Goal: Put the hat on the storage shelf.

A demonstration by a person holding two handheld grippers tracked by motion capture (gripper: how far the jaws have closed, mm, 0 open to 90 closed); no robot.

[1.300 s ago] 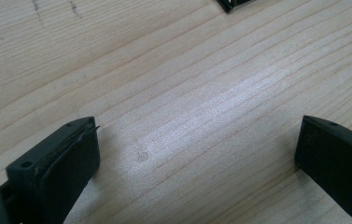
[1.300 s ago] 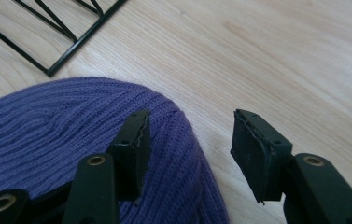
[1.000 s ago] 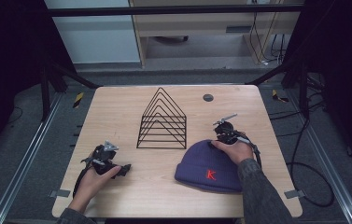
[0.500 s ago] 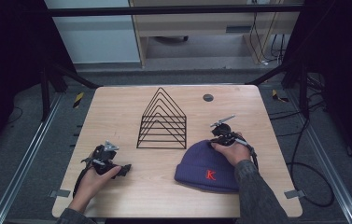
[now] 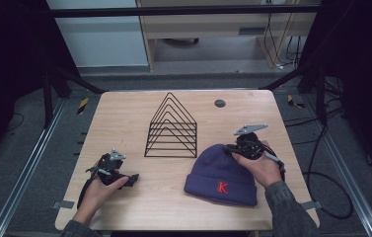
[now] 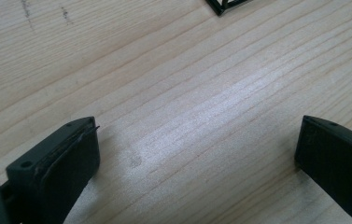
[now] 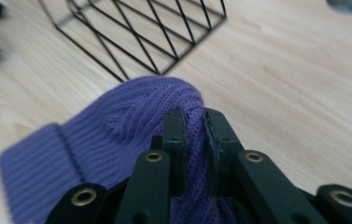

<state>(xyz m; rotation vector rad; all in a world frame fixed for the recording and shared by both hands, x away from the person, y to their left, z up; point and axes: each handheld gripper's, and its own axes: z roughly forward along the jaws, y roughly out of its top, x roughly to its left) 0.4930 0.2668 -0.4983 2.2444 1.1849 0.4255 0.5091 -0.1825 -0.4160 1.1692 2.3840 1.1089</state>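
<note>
A purple knit beanie (image 5: 220, 175) with a red K lies flat at the table's front right. My right gripper (image 5: 231, 148) is at the hat's crown, held by a hand. In the right gripper view its jaws (image 7: 193, 114) are shut on a raised fold of the purple beanie (image 7: 131, 121). My left gripper (image 5: 130, 178) rests at the front left in the other hand. In the left gripper view the left gripper (image 6: 197, 140) stands wide open over bare wood with nothing between its fingers.
A black wire rack (image 5: 172, 128) of nested triangles stands mid-table, just left of the hat's crown; its corner (image 6: 225, 4) lies beyond the left gripper. A small grey disc (image 5: 219, 103) sits in the tabletop behind. Table edges are close to both hands.
The right hand and its gripper have shifted slightly at the hat's crown. The left gripper and the hat stay where they were.
</note>
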